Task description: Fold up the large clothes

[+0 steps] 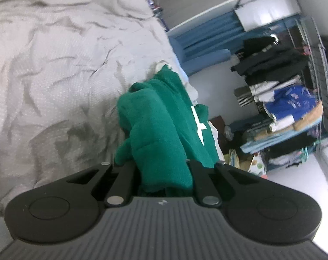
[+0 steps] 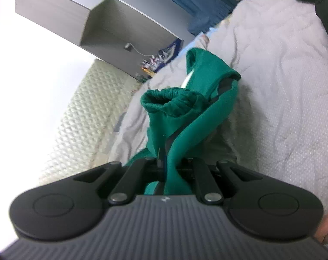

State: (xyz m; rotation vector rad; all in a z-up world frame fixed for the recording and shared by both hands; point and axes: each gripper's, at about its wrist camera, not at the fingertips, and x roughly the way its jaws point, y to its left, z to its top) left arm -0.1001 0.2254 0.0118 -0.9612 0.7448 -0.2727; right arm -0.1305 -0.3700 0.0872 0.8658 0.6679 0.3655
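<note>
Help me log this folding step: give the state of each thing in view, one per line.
Green sweatshirt: bunched, unfolded, held by both grippers above the bed.
Ribbed cuff: gaping open.
Left gripper: shut on the green fabric.
Right gripper: shut on the green fabric.
White bedspread: rumpled, creased.
Clothes rack: crammed with stacked garments.

I see the same build on both tools. My left gripper [image 1: 164, 169] has a grey ribbed housing across the bottom, with a small light logo mark at the housing's top edge. On either side of that mark sit round silver pivot screws, and black linkage bars run forward from them. Outboard of the screws are two rounded black lobes, each with a circular recess. My right gripper [image 2: 164, 169] matches it exactly.
</note>
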